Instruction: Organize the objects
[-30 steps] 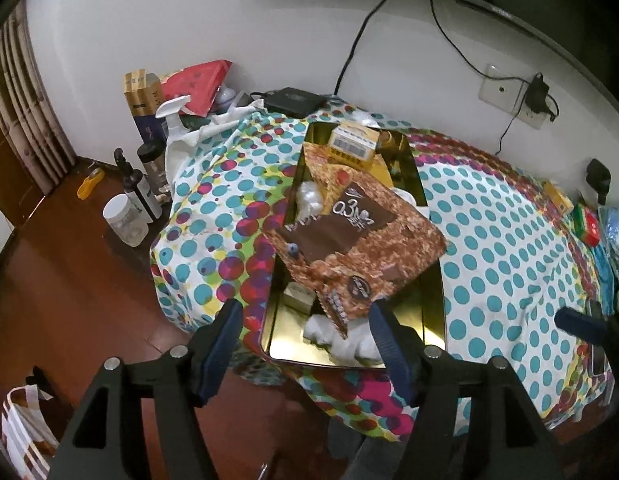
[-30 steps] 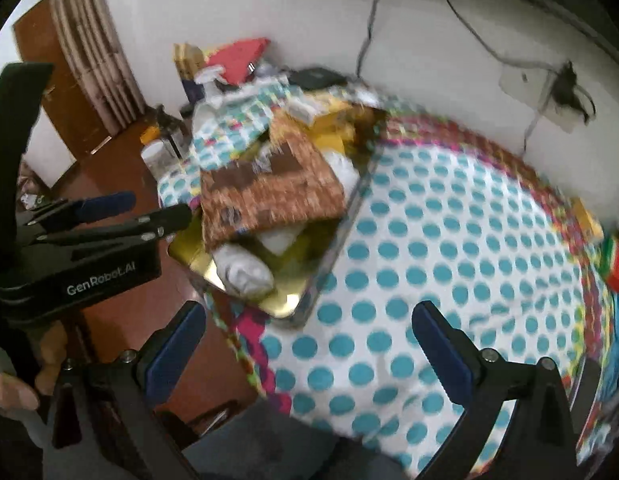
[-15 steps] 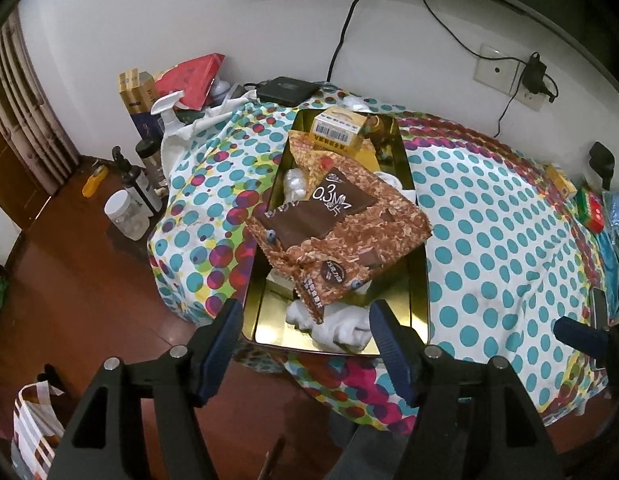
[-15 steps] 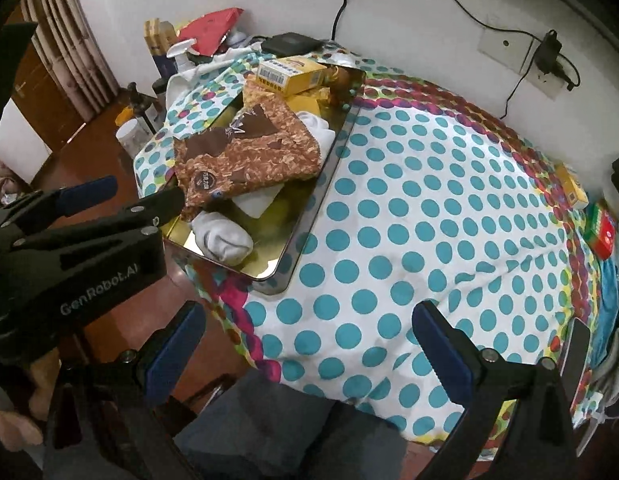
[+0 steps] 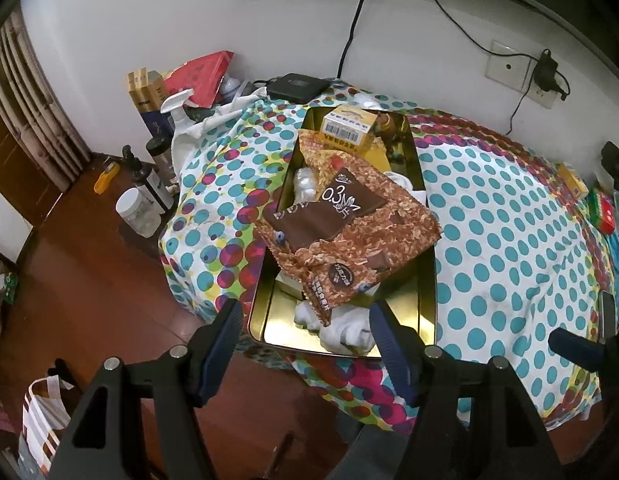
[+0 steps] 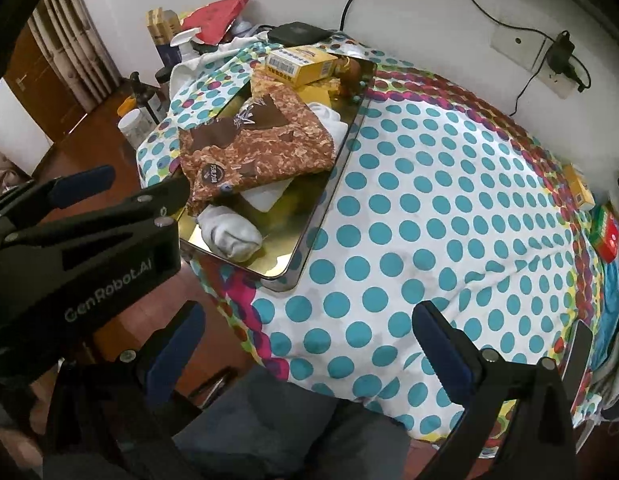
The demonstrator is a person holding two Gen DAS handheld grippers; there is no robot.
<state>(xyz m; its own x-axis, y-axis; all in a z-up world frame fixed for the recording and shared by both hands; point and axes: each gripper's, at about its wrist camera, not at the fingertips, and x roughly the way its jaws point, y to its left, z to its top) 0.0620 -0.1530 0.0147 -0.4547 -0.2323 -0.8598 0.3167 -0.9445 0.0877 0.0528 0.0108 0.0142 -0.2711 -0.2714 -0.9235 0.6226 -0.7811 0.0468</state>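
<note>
Left wrist view shows our left gripper (image 5: 305, 326) with jaws spread wide and empty, the near end of the gold tray (image 5: 427, 280) just ahead between them. Inside it a brown snack bag (image 5: 349, 236) lies over white socks (image 5: 345, 330), with a yellow box (image 5: 347, 130) at the far end. Our right gripper (image 6: 309, 336) also gapes wide, holding nothing, above the dotted cloth (image 6: 449, 220); the tray sits ahead, left of its jaws.
</note>
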